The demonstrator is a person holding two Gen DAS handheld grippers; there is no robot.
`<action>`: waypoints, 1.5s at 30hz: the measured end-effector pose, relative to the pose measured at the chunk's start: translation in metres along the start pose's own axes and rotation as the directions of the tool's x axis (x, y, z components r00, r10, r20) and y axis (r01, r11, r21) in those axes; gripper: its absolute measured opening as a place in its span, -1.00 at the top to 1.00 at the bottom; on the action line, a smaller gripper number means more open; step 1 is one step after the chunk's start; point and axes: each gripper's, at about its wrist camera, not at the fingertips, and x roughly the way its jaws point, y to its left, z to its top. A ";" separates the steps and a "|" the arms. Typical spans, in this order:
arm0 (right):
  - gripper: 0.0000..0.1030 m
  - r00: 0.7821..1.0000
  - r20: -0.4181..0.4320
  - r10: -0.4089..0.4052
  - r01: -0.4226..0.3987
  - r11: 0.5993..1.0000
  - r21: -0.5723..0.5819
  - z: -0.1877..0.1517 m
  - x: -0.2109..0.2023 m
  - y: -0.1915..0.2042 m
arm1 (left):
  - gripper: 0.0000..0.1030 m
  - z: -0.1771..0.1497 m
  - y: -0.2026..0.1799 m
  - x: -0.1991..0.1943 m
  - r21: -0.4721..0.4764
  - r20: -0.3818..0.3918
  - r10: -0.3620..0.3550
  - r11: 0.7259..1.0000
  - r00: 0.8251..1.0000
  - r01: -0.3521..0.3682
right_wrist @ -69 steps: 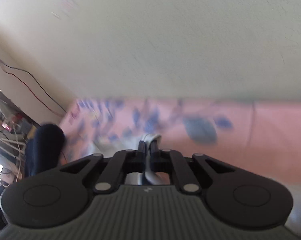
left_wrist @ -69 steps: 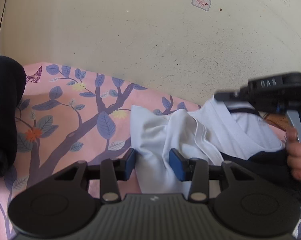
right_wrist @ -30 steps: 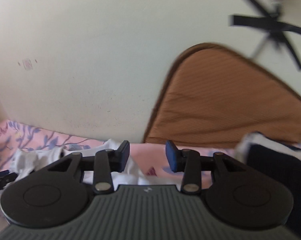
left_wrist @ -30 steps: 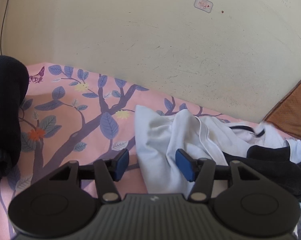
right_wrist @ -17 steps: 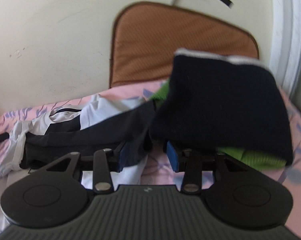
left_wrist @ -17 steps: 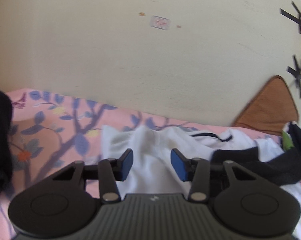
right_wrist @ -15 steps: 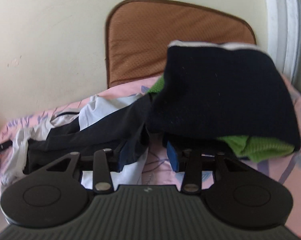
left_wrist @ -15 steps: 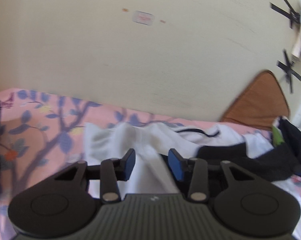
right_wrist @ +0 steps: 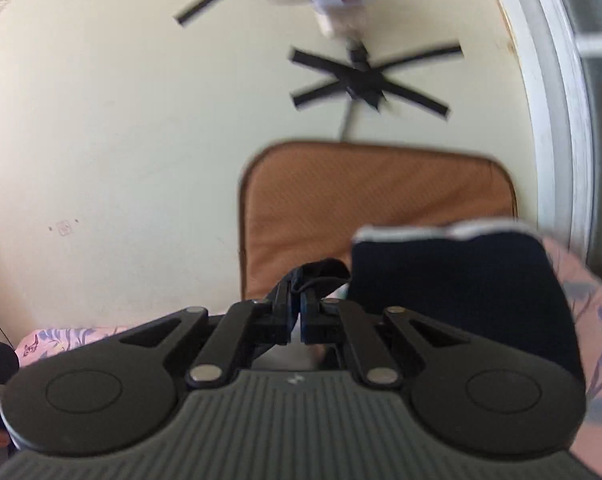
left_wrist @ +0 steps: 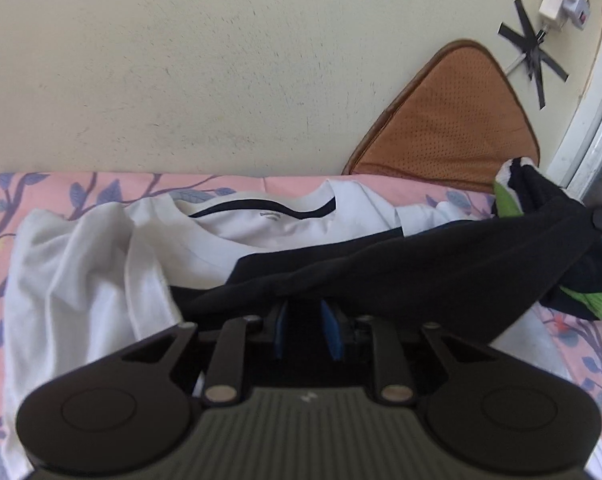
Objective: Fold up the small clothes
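Both grippers are working on one dark garment. The right gripper (right_wrist: 299, 312) has its jaws nearly together, pinching a bunched tip of the black garment (left_wrist: 401, 268) that pokes up past the blue pads. The left gripper (left_wrist: 306, 330) has its jaws narrowed but with a clear gap between the blue pads; the black cloth drapes across just ahead of and over the tips, and I cannot tell whether it is caught between them.

That black piece stretches in a long band from the left gripper toward the right side of the bed, lying over a white shirt (left_wrist: 237, 236) spread on the pink floral sheet (left_wrist: 5, 192). Beyond it sits a pile with a folded navy item (right_wrist: 453, 288) and something green (left_wrist: 507, 202), against a brown cushion (left_wrist: 449, 128) leaning on the wall.

The main risk, as I judge it, is that the right grip holds only a small bunch of fabric, so a pull could let it slip free. If the left pads close on too thick a wad, or catch the white shirt underneath, both garments would lift together and the fold would go crooked.

The right gripper is tilted upward toward the wall; the left is low and level, aimed across the bed.
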 end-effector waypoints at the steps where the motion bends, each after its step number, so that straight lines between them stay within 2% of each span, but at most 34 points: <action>1: 0.87 1.000 -0.009 -0.006 0.006 1.000 0.015 -0.003 0.003 -0.004 | 0.62 0.001 -0.002 0.004 0.006 0.004 0.002 1.000 1.000 -0.002; 3: 0.87 1.000 -0.009 -0.005 0.005 0.999 0.038 -0.009 0.003 -0.010 | 0.59 0.005 -0.004 0.010 0.010 0.008 0.008 1.000 1.000 -0.008; 6: 0.87 1.000 0.014 0.025 -0.026 0.999 0.028 -0.005 -0.006 0.002 | 0.51 0.011 0.007 0.007 -0.074 -0.005 -0.047 0.996 0.999 0.047; 8: 0.87 0.996 0.028 0.084 -0.083 0.996 -0.026 0.002 -0.011 0.023 | 0.51 0.015 0.021 -0.013 -0.130 0.041 -0.096 0.986 0.995 0.100; 10: 0.87 0.987 0.017 0.158 -0.156 0.984 -0.091 0.008 -0.011 0.053 | 0.50 0.017 0.038 -0.042 -0.179 0.110 -0.102 0.976 0.989 0.121; 13: 0.87 0.958 -0.043 0.283 -0.286 0.943 -0.168 0.009 0.002 0.105 | 0.46 0.013 0.067 -0.087 -0.232 0.186 -0.079 0.965 0.979 0.121; 16: 0.80 0.906 -0.177 0.384 -0.417 0.881 -0.222 -0.006 0.035 0.161 | 0.38 -0.004 0.093 -0.125 -0.238 0.193 0.008 0.970 0.981 0.039; 17: 0.69 0.887 -0.254 0.385 -0.445 0.860 -0.249 -0.015 0.050 0.175 | 0.31 -0.012 0.100 -0.134 -0.235 0.181 0.039 0.972 0.983 0.005; 18: 0.27 0.874 -0.314 0.372 -0.458 0.847 -0.270 -0.022 0.062 0.184 | 0.27 -0.020 0.107 -0.142 -0.234 0.162 0.068 0.972 0.984 -0.029; 19: 0.01 0.874 -0.339 0.347 -0.446 0.849 -0.282 -0.030 0.070 0.187 | 0.20 -0.030 0.113 -0.149 -0.232 0.142 0.088 0.971 0.986 -0.053; 20: 0.00 0.880 -0.340 0.332 -0.431 0.859 -0.276 -0.033 0.074 0.184 | 0.13 -0.039 0.118 -0.154 -0.222 0.126 0.098 0.973 0.987 -0.068; 23: 0.00 0.876 -0.335 0.347 -0.419 0.892 -0.172 -0.028 0.074 0.158 | 0.03 -0.053 0.124 -0.151 -0.194 0.079 0.128 0.975 0.989 -0.110; 25: 0.01 0.885 -0.345 0.313 -0.378 0.915 -0.139 -0.029 0.078 0.146 | 0.03 -0.053 0.121 -0.136 -0.181 0.038 0.104 0.979 0.994 -0.095; 27: 0.02 0.880 -0.377 0.288 -0.346 0.933 -0.096 -0.034 0.083 0.134 | 0.00 -0.053 0.111 -0.120 -0.160 0.017 0.073 0.985 0.997 -0.069; 28: 0.02 0.878 -0.394 0.271 -0.329 0.940 -0.087 -0.037 0.088 0.128 | 0.01 -0.052 0.105 -0.111 -0.137 0.011 0.079 0.988 0.997 -0.077; 29: 0.04 0.880 -0.417 0.225 -0.294 0.950 -0.109 -0.044 0.087 0.125 | 0.38 -0.054 0.098 -0.102 -0.104 0.000 0.116 0.988 0.993 -0.115; 30: 0.17 0.887 -0.429 0.170 -0.253 0.957 -0.144 -0.049 0.091 0.120 | 0.57 -0.056 0.092 -0.098 -0.058 0.020 0.188 0.981 0.982 -0.186; 31: 0.48 0.895 -0.431 0.112 -0.202 0.964 -0.171 -0.057 0.093 0.114 | 0.70 -0.057 0.090 -0.096 -0.018 0.028 0.211 0.977 0.977 -0.211; 32: 0.60 0.900 -0.416 0.130 -0.202 0.970 -0.133 -0.059 0.092 0.102 | 0.71 -0.057 0.093 -0.098 -0.040 0.025 0.198 0.980 0.980 -0.197; 33: 0.60 0.890 -0.425 0.165 -0.207 0.977 -0.053 -0.055 0.090 0.091 | 0.71 -0.055 0.099 -0.100 -0.080 0.012 0.187 0.979 0.982 -0.186; 35: 0.46 0.883 -0.412 0.225 -0.226 0.973 0.047 -0.047 0.074 0.084 | 0.71 -0.052 0.106 -0.106 -0.140 0.000 0.182 0.974 0.983 -0.180; 38: 0.41 0.893 -0.339 0.297 -0.303 0.952 0.037 -0.034 0.021 0.087 | 0.69 -0.054 0.109 -0.130 -0.180 0.016 0.196 0.965 0.980 -0.190; 42: 0.40 0.903 -0.321 0.287 -0.316 0.948 -0.041 -0.043 -0.059 0.075 | 0.57 -0.073 0.109 -0.191 -0.151 0.080 0.171 0.976 0.982 -0.158; 43: 0.39 0.907 -0.325 0.268 -0.308 0.949 -0.075 -0.050 -0.081 0.068 | 0.48 -0.084 0.112 -0.208 -0.143 0.088 0.157 0.979 0.984 -0.144; 45: 0.32 0.910 -0.327 0.255 -0.302 0.948 -0.102 -0.065 -0.122 0.050 | 0.42 -0.108 0.118 -0.239 -0.129 0.081 0.113 0.986 0.990 -0.102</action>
